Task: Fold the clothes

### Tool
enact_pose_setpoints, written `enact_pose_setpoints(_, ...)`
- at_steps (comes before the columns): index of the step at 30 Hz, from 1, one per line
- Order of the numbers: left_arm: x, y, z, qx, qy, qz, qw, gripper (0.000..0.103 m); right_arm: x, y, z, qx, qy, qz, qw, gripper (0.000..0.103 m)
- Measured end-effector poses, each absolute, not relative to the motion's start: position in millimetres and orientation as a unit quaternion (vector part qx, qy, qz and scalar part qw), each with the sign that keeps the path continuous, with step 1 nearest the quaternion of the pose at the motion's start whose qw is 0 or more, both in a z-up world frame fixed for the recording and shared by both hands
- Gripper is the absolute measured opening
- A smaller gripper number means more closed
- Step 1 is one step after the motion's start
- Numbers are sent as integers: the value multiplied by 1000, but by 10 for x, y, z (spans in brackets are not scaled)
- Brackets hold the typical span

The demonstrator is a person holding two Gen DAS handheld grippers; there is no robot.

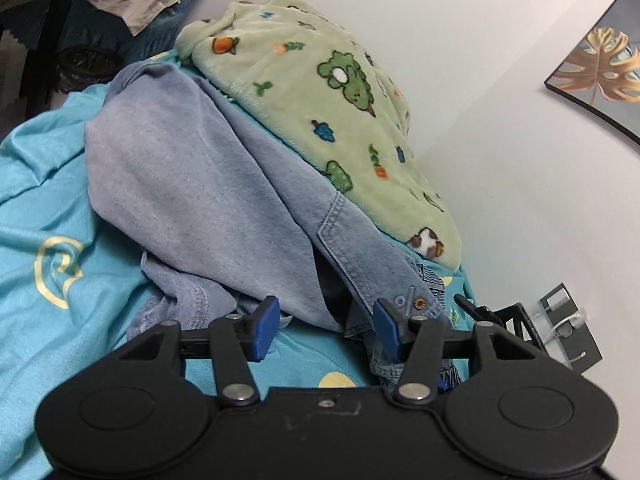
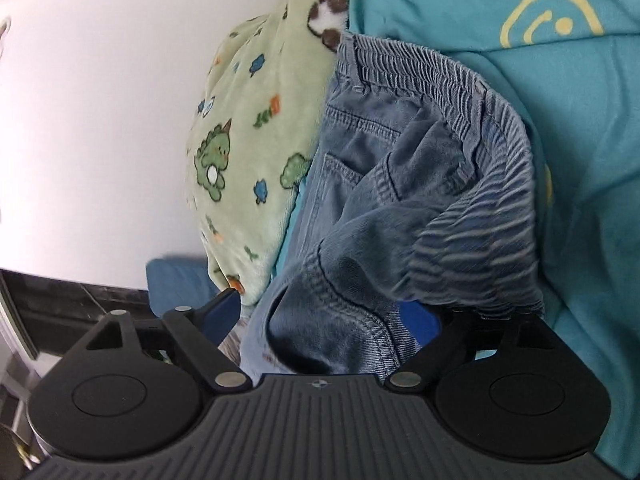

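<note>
Two denim garments lie heaped on the bed: a pale blue shirt [image 1: 192, 184] with a buttoned cuff, and a pair of jeans [image 2: 400, 184] with an elastic waistband, bunched against a green fleece blanket [image 1: 320, 92] by the wall. Under them is a turquoise sheet [image 1: 48, 208] printed with yellow smiley faces.

The left tongs [image 1: 326, 330] sit low at the near edge of the shirt, blue pads apart, with only a little cloth near the right pad and nothing pinched between them; I read them as open and empty. The right tongs [image 2: 332, 320] stand wide, and a thick roll of jeans leg lies in the gap. The right pad is hidden by the cloth, so contact there cannot be seen, but the left pad stands clear of the denim, so I take this as open too.

Judging from this, the main risk is a grab on the rolled bundle: closing on several layers would lift the jeans as a lump, not an edge. The tangled shirt could also drag along, or the blanket get caught.
</note>
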State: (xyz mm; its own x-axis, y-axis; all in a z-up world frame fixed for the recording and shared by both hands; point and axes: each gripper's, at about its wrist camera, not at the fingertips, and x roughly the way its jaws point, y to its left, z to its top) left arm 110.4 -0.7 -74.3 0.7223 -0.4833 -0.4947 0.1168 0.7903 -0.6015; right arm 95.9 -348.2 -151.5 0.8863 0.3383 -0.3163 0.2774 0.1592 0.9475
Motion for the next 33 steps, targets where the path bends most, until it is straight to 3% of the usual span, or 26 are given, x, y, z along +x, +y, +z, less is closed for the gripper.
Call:
enact_pose_setpoints(3, 1122, -28, -766, -274, 332, -170, 886, 48, 985, -3521, -1554, 647, 248, 6, 720, 56)
enact_pose_setpoints(4, 1121, -36, -768, -272, 332, -171, 887, 48, 981, -3532, -1566, 647, 254, 0, 719, 36)
enact_pose_setpoints(5, 1117, -39, -767, -270, 331, -172, 888, 47, 969, -3544, -1580, 644, 259, -4, 720, 26)
enact_pose_setpoints(7, 1097, -42, -755, -267, 329, -174, 889, 47, 937, -3549, -1556, 633, 257, -7, 731, 15)
enact_pose_setpoints(18, 1003, -1, -693, -268, 315, -173, 894, 46, 539, -4027, -1126, 562, 150, -125, 803, 10)
enact_pose_setpoints(27, 1038, -23, -691, -260, 327, -167, 893, 46, 519, -4177, -1573, 573, 197, -162, 779, 10)
enact_pose_setpoints(30, 1024, -47, -655, -252, 325, -171, 895, 46, 478, -4103, -1440, 568, 200, -160, 782, 23)
enact_pose_setpoints(32, 1006, -63, -621, -250, 323, -174, 896, 46, 423, -3984, -1316, 544, 209, -159, 797, 40)
enact_pose_setpoints(33, 999, -69, -604, -249, 321, -175, 897, 47, 396, -3924, -1254, 531, 213, -159, 804, 42)
